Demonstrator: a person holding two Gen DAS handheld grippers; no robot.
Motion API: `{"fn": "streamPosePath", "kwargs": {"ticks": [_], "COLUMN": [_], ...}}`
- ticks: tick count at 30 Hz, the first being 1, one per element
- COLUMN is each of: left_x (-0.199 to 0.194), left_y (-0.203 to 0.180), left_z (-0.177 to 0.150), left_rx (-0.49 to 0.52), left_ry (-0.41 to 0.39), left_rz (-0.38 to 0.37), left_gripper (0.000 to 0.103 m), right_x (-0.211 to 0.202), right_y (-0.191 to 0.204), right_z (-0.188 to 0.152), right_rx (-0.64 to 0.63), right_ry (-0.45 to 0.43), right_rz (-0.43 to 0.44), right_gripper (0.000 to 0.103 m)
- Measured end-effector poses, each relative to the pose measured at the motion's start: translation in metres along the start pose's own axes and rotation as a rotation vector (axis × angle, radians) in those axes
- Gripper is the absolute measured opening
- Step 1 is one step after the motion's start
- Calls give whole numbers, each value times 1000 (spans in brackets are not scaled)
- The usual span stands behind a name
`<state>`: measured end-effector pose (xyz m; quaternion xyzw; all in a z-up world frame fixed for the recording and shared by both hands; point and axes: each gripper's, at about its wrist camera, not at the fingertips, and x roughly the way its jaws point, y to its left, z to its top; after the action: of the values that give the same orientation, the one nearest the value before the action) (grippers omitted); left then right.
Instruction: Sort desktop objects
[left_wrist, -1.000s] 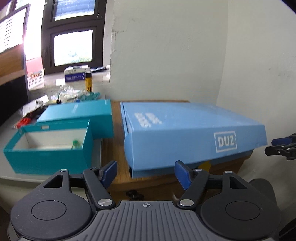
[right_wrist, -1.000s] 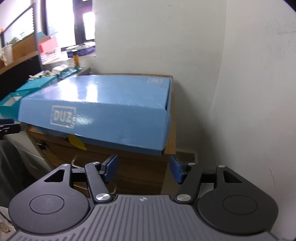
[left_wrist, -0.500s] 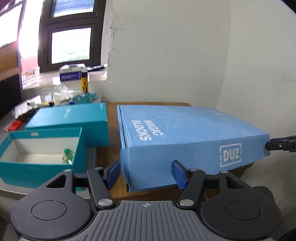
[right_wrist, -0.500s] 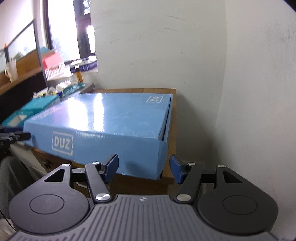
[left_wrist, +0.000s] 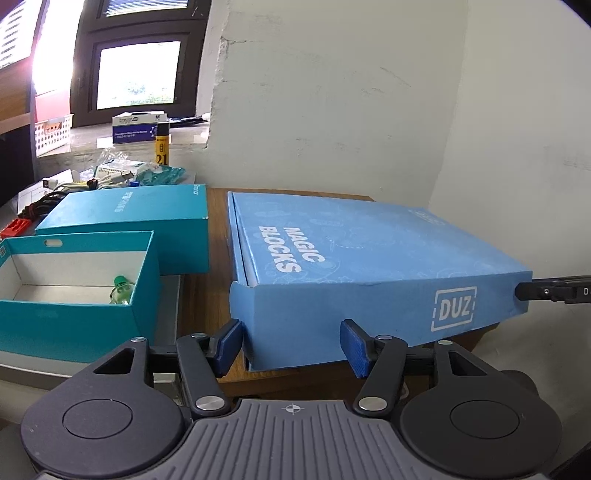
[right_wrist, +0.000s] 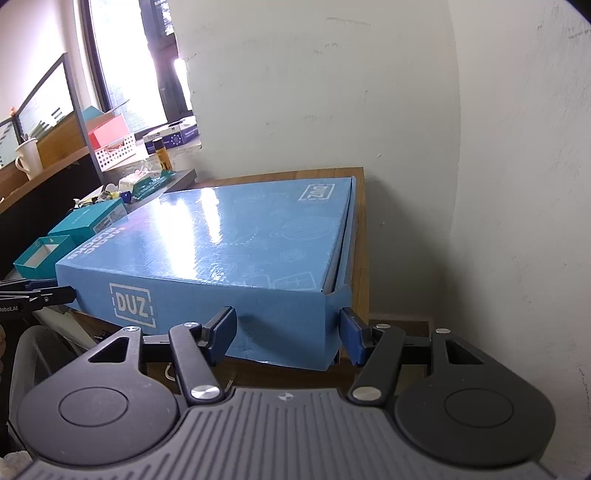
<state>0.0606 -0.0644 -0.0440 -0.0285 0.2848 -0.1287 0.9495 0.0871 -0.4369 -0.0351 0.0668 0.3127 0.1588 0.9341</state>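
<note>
Left gripper (left_wrist: 291, 341) sits low at six o'clock in its own view, jaws spread wide with nothing between them, its two blue pads (left_wrist: 229, 341) standing either side of the near left corner of the blue box (left_wrist: 369, 258). Whether the pads touch the cardboard, I cannot tell. The box, lettered "MAGIC BLOCKS" on the lid and "DUZ" on the front wall, lies flat and closed on the wooden counter (left_wrist: 218, 236), its right front corner jutting past the counter's edge.

Over at three o'clock in the left view, the tip of the right gripper (left_wrist: 550, 290) meets that right front corner. In the right wrist view the right gripper (right_wrist: 288, 334) shows jaws wide apart too, gripping nothing, framing the box's near right corner. At nine o'clock there, the left gripper's dark tip sits against the box's far front corner.

At nine o'clock in the left view an open teal box (left_wrist: 74, 291) holds a small green bottle (left_wrist: 122, 290), with a closed teal box (left_wrist: 129, 218) just behind it at ten o'clock. Further back at eleven o'clock stands a yellow tube (left_wrist: 161, 147) amid loose clutter, with a white basket (left_wrist: 53, 133) on the ledge.
</note>
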Motion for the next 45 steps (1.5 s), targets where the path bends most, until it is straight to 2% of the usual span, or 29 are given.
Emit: {"fn": "streamPosePath", "kwargs": {"ticks": [5,9,20,45], "left_x": [-1,-5,-14,-23], "left_y": [-4,-7,0,-2], "left_z": [1,2,13,20], "left_rx": [11,21,-54,-59], "left_ry": [15,38,99,129], "left_rz": [5,6,-38,-44], "left_gripper": [62,62,62,62], "right_x": [4,3,-5,-18], "right_y": [0,3,18,23], "right_z": [-3,0,14,29], "right_rx": [17,35,14,-21], "right_ry": [6,20,96,147], "right_rz": [17,11,-32,-39], "right_gripper": [74,74,72,72]}}
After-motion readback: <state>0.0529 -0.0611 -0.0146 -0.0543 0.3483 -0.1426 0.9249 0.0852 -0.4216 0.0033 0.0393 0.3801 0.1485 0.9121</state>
